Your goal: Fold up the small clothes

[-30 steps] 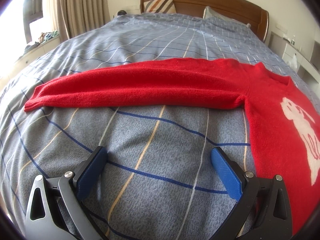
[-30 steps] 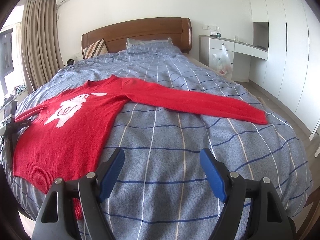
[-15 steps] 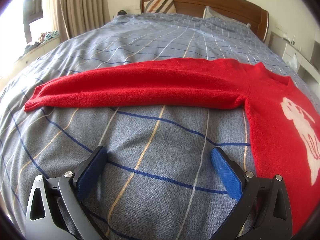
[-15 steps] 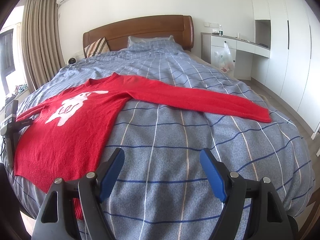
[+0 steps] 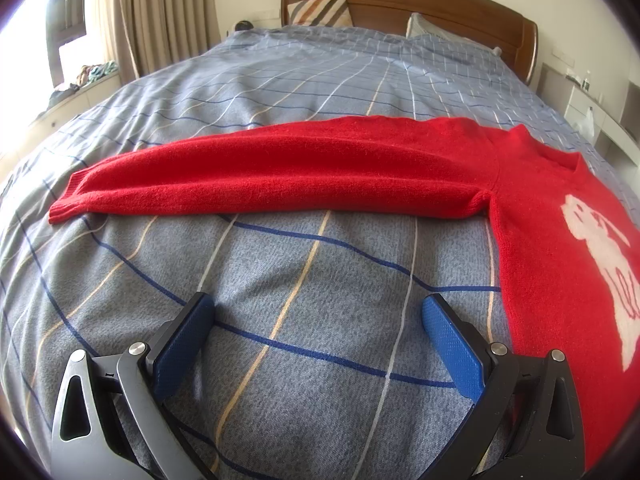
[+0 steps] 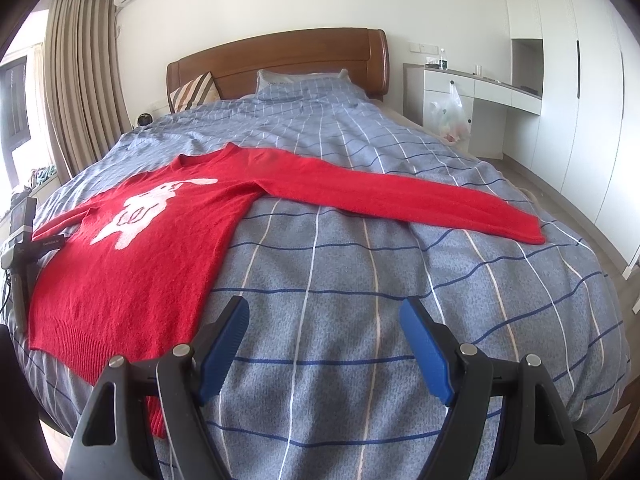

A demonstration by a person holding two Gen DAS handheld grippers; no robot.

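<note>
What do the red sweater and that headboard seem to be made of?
Sweater: looks like a soft knit, maybe wool or acrylic; fuzzy matte surface, ribbed hem, white figure knitted in. Headboard: apparently wood with a glossy brown varnish; it shows a light sheen, though veneer is possible.

A small red knitted sweater with long sleeves (image 6: 168,248) (image 5: 540,220) lies flat and face up on the blue-grey checked bed cover. On its chest there is a white animal figure (image 6: 138,210) (image 5: 600,248), like a rabbit, with thin red lines inside it. The neck opening points to the wooden headboard, and the ribbed bottom hem (image 6: 92,356) lies at the foot edge of the bed. Both sleeves are stretched out straight to the sides, nearly flat, without folds. One sleeve (image 6: 404,196) reaches toward the side with the white cupboards, its cuff near the bed edge. The other sleeve (image 5: 272,176) reaches toward the window side. The sweater is not yet folded.
</note>
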